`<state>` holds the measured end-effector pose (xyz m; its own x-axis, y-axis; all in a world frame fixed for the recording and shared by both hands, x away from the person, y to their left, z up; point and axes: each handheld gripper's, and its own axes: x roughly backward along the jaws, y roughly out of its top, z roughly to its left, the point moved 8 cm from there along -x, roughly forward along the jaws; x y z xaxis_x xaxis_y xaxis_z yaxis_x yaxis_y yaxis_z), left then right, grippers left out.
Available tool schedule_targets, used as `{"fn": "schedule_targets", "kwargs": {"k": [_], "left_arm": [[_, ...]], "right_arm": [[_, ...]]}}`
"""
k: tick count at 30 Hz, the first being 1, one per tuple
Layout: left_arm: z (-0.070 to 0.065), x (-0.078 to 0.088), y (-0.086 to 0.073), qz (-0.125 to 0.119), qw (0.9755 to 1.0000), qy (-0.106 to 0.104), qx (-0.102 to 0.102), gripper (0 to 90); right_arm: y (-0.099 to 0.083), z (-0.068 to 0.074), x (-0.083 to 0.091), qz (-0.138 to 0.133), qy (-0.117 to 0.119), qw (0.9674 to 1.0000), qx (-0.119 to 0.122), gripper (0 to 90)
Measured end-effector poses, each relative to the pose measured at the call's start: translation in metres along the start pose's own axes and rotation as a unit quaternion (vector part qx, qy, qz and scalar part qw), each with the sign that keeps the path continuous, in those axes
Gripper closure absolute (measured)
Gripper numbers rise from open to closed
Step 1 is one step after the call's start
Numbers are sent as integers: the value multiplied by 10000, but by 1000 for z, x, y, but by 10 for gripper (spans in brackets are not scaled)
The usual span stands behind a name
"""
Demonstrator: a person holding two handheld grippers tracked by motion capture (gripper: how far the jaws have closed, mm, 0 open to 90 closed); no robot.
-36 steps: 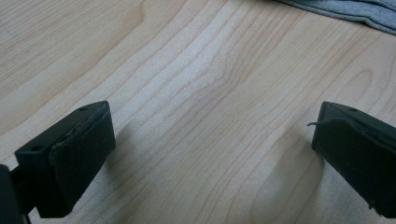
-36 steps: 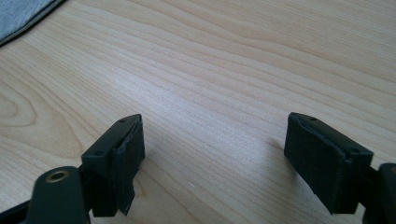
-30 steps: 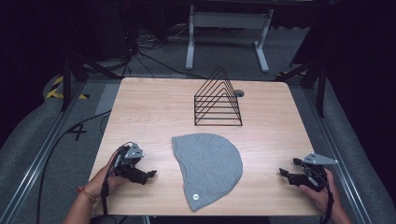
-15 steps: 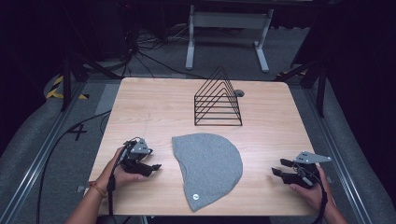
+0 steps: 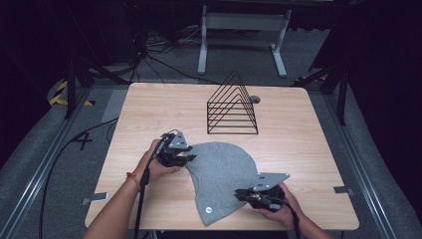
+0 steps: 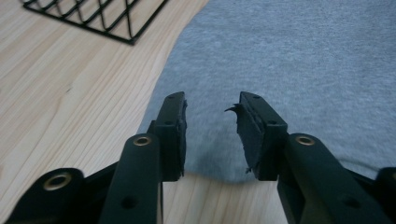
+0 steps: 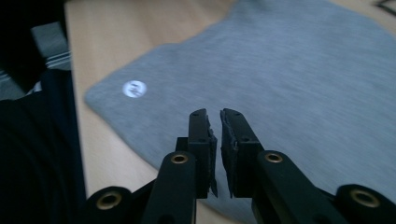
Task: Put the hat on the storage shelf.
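Wood-grain surface (image 5: pixel 308 149) under dark surroundings carries a grey cap (image 5: pixel 221 179) lying flat near the person's edge, with a black wire rack (image 5: pixel 233 112) standing behind it, apart from the cloth.

Fingers first: the left fingers (image 6: pixel 170 121) stand partly apart, having just been closing, and in the left gripper view they sit over the cap's near edge with cloth showing in the gap; I cannot tell whether the pads press on it yet. The right fingers (image 7: pixel 201 135) are drawn almost together with a thin slit between them, also having just been closing, poised above the cap's lower part near its small round white label (image 7: pixel 134 88); nothing looks caught between them.

Outward, the left gripper (image 5: pixel 185 158) sits at the cap's upper left border and the right gripper (image 5: pixel 244 194) at its lower right border, each in a hand.

The step in hand looks like taking hold of the cap at two opposite edges. Next, each pair likely needs to pinch a fold of cloth firmly before any lift; the right pair probably must reopen and dip lower.
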<state>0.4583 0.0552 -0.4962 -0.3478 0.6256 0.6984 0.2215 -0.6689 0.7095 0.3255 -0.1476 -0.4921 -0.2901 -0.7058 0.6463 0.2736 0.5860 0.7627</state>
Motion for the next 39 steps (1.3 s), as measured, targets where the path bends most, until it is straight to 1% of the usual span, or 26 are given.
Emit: {"fn": "schedule_targets", "kwargs": {"k": [4,7,8,9,10,11,13,14,17,20,21,22,23,24,25,26,27,28,31,32,34,35,36,37,38,39], "left_arm": [[3,-17,1,196,9998,58,-18,665],[8,-21,-2,307,9995,88,-9,670],[9,-22,-5,355,9993,93,17,669],[10,-23,-9,468,9988,117,-20,669],[10,-23,-11,502,9987,117,-1,668],[10,-23,-12,445,9989,59,99,669],[9,-21,-14,454,9989,11,138,669],[8,-20,-15,469,9988,14,168,670],[2,-16,-18,628,9980,55,61,669],[-11,-10,-21,760,9971,5,-47,670],[-15,-7,-22,793,9968,-9,-113,681],[-20,-6,-23,813,9966,-40,-144,691],[-25,-5,-23,798,9966,-86,-180,700],[-25,-5,-23,798,9966,-86,-180,701],[-34,-3,-24,809,9963,-171,-247,703],[-45,-2,-24,779,9963,-297,-218,703],[-45,-2,-24,779,9963,-297,-218,704],[-56,-2,-24,734,9962,-450,-138,708],[-73,-3,-22,608,9962,-616,-44,707],[-78,-3,-21,611,9961,-615,-134,707],[-89,-5,-19,569,9959,-697,-96,704],[-95,-6,-17,538,9959,-721,-31,696],[-95,-6,-17,538,9959,-721,-31,689],[-100,-8,-15,459,9963,-732,-18,688],[-105,-9,-14,449,9962,-752,-6,688],[-111,-10,-12,422,9956,-830,-78,684]], "right_arm": [[5,20,-26,168,249,9993,224,863],[0,25,-36,357,337,9984,276,872],[-3,25,-38,418,331,9982,263,875],[-5,23,-39,438,328,9982,227,876],[-6,22,-38,401,337,9985,180,875],[-7,19,-37,434,298,9985,172,874],[-9,15,-33,502,312,9981,191,862],[-10,11,-31,508,234,9983,158,853],[-16,-1,-22,556,119,9984,34,851],[-22,-14,-13,593,-51,9982,-99,851],[-25,-21,-9,639,-235,9976,-88,847],[-26,-27,-6,647,-351,9972,-93,846],[-28,-32,-4,666,-414,9968,-140,846],[-28,-32,-4,666,-414,9968,-140,846],[-32,-46,3,715,-664,9950,-232,844],[-33,-50,5,728,-713,9944,-267,843],[-33,-50,5,728,-713,9944,-267,843],[-37,-60,10,729,-852,9929,-393,844],[-40,-71,15,768,-1049,9905,-442,841],[-41,-75,17,794,-1133,9893,-454,840],[-43,-83,20,792,-1244,9874,-569,840],[-44,-85,22,794,-1275,9869,-590,840],[-44,-85,22,794,-1275,9869,-590,840],[-46,-92,24,808,-1360,9853,-646,840],[-46,-92,24,808,-1360,9853,-646,840],[-47,-95,26,820,-1424,9842,-666,840]]}}
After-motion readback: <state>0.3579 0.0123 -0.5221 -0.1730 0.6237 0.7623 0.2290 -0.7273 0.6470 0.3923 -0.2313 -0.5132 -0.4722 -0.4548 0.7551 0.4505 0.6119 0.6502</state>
